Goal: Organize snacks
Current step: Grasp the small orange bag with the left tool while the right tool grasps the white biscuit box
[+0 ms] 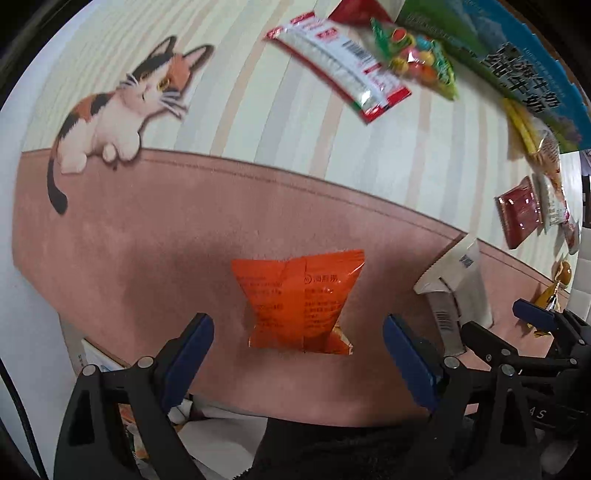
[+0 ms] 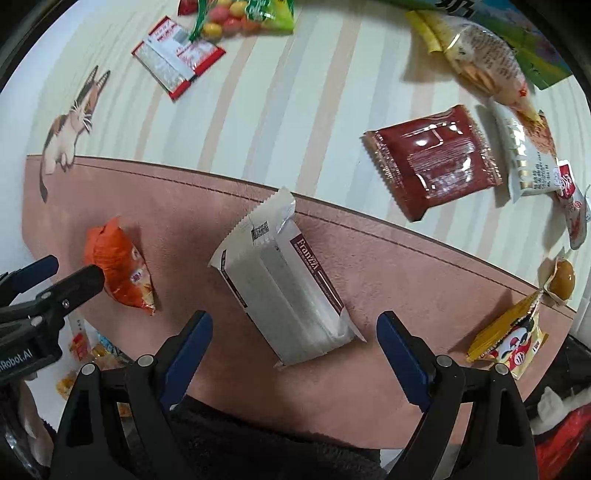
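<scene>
An orange snack packet [image 1: 299,302] lies on the pink part of the mat, just beyond my open, empty left gripper [image 1: 298,325]. It also shows at the left of the right wrist view [image 2: 118,262]. A white Franzzi wafer packet [image 2: 284,280] lies slantwise just beyond my open, empty right gripper [image 2: 294,325]; it shows at the right of the left wrist view [image 1: 458,280]. The left gripper's fingers [image 2: 79,278] enter the right wrist view from the left, beside the orange packet.
A dark red packet [image 2: 432,162], a white and red packet [image 2: 177,55], a bag of coloured candies [image 2: 240,14], a yellow cartoon packet [image 2: 509,339], a wrapped brown sweet [image 2: 561,277] and more packets [image 2: 491,62] lie on the cat-print mat [image 2: 295,92]. A blue-green carton [image 1: 524,55] stands at the back.
</scene>
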